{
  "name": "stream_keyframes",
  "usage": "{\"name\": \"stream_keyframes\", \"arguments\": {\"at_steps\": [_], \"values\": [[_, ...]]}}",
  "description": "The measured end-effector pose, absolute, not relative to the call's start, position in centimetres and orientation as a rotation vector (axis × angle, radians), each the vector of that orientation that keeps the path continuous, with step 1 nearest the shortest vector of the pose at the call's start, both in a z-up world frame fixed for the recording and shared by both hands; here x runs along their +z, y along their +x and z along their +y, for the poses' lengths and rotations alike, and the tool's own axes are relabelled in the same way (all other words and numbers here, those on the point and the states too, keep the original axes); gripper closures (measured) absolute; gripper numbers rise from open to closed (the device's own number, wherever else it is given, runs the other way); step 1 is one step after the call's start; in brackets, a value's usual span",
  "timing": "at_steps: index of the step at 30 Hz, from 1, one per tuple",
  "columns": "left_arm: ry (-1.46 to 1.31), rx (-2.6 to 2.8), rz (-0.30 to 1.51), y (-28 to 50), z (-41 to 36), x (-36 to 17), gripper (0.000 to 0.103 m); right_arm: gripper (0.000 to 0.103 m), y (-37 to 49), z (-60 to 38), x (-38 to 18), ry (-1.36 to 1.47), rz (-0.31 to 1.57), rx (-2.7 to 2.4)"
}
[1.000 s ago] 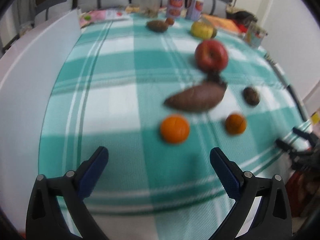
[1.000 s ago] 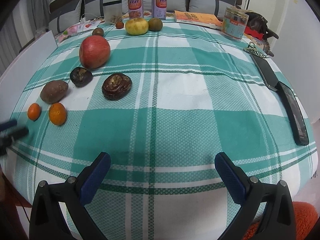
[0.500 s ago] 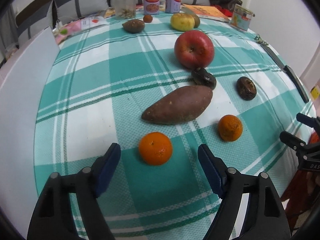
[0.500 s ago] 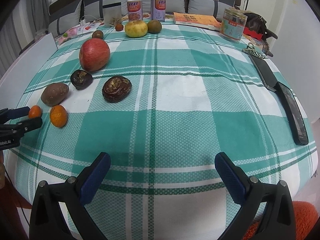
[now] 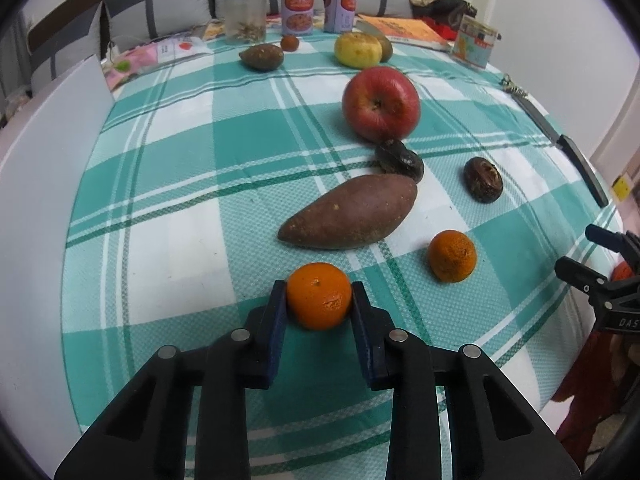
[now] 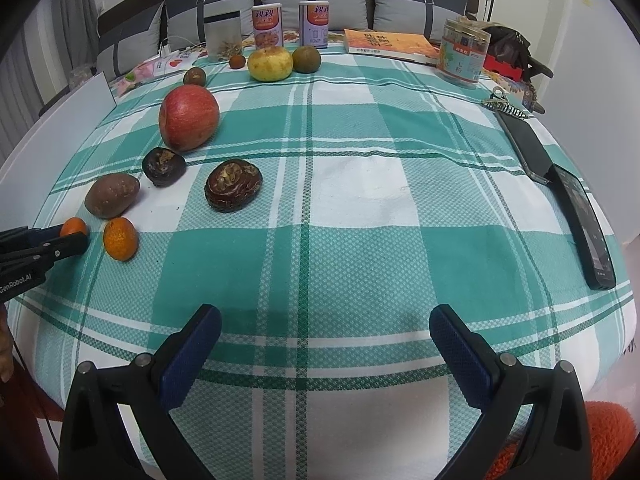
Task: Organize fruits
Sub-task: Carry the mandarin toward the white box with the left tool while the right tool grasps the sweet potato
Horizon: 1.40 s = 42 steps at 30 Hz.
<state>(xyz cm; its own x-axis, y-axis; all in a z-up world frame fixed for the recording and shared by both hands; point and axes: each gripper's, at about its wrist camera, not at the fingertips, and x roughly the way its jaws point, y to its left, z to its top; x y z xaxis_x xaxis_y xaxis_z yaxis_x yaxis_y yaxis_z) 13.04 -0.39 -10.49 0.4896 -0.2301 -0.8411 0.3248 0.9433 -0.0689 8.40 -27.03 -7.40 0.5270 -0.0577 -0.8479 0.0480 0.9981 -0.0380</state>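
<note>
My left gripper [image 5: 319, 296] is shut on a small orange [image 5: 319, 295] that rests on the green checked tablecloth [image 5: 180, 168]; it also shows in the right wrist view [image 6: 73, 226]. Beyond it lie a sweet potato [image 5: 352, 211], a second orange [image 5: 452, 255], two dark wrinkled fruits [image 5: 400, 160] [image 5: 483, 179] and a red apple [image 5: 381, 103]. A yellow fruit [image 5: 357, 50] sits at the back. My right gripper [image 6: 325, 342] is open and empty over the table's front edge.
Two cans [image 6: 267, 26], a glass jar [image 6: 222, 40], a book [image 6: 390, 46] and a plastic jar [image 6: 464, 55] stand at the back. A phone [image 6: 584, 222], a dark case [image 6: 522, 146] and a hair clip [image 6: 502, 106] lie along the right edge. A white board [image 5: 44, 184] stands at left.
My left gripper moved forward to the near orange and closed its jaws on it. The right gripper has stayed in place, open.
</note>
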Motion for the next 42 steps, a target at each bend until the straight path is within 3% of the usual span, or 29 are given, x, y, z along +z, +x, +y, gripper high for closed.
{"name": "stream_keyframes", "arguments": {"at_steps": [10,14,17,21,27,30,31,36,42], "values": [[0.051,-0.298,0.997,12.8,2.0,-10.2,0.073,0.000,8.4,-26.4,-7.1,-0.019,1.007,-0.028],[-0.003,-0.284,0.990,12.6,3.5,-9.4,0.074,0.000,9.6,-23.9,-2.6,0.028,0.901,0.251],[-0.033,-0.278,0.981,12.5,4.3,-8.4,0.074,0.004,13.3,-17.9,1.0,-0.161,0.891,0.540],[-0.058,-0.260,0.957,11.7,5.9,-6.3,0.074,0.034,18.6,-8.5,-0.7,-0.585,1.076,0.772],[-0.112,-0.226,0.937,10.0,9.3,-3.6,0.074,0.039,20.6,-2.8,-7.2,-1.005,1.261,0.821],[-0.138,-0.210,0.934,9.3,11.0,-2.6,0.074,0.061,20.1,-2.3,-9.6,-1.135,1.324,0.789],[-0.146,-0.206,0.931,9.1,11.3,-2.3,0.074,0.061,19.9,-2.4,-9.9,-1.155,1.324,0.774],[-0.197,-0.182,0.899,8.5,13.9,0.4,0.074,0.061,22.1,-3.1,-7.8,-0.934,1.328,0.688],[-0.213,-0.071,0.837,9.1,20.6,4.6,0.074,0.061,24.8,-1.1,1.6,-0.307,1.246,0.792]]}}
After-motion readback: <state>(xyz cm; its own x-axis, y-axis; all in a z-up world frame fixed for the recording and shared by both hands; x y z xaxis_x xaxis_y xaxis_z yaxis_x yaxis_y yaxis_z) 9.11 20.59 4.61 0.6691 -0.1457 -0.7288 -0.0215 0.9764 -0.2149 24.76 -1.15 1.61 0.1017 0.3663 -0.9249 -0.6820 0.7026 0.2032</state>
